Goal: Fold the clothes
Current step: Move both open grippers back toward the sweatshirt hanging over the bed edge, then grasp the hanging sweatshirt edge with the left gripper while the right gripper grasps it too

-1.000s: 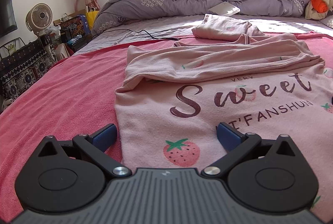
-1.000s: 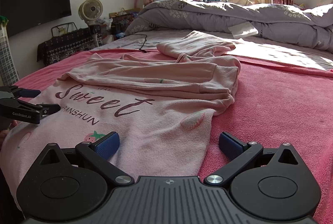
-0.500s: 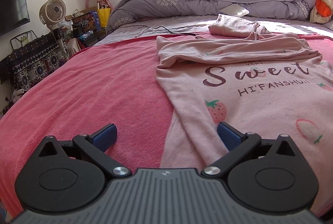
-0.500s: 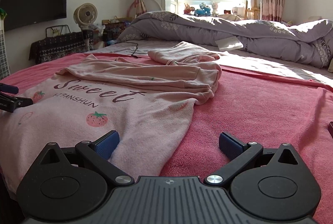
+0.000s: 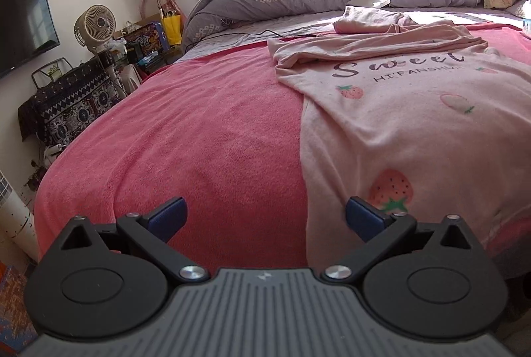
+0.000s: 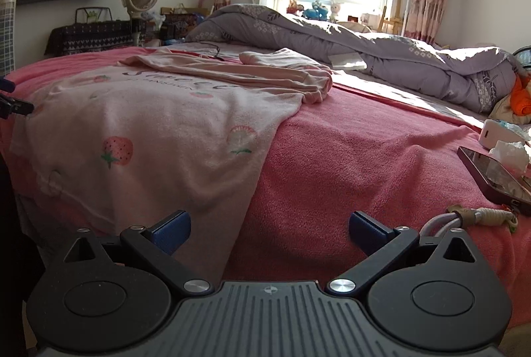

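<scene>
Left hand-held gripper (image 5: pixel 265 217) – jaws wide, empty | right hand-held gripper (image 6: pixel 268 229) – jaws wide, empty | pink top (image 5: pixel 415 124) flat on bed (image 5: pixel 205 131)

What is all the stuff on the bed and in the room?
Shirt: one, pale pink with strawberries, spread on the blanket, sleeves folded across.
Blanket: one, pink-red, covering the bed.
Quilt: one, grey-purple, heaped at the far side.
Phone: one, dark, right edge of the bed.
Fan: one, beige, by the left wall.
TV: one, black, on the wall.
Toys: several, on the windowsill.
Left tool: open, above the shirt's left hem.
Right tool: open, above the right hem.
</scene>
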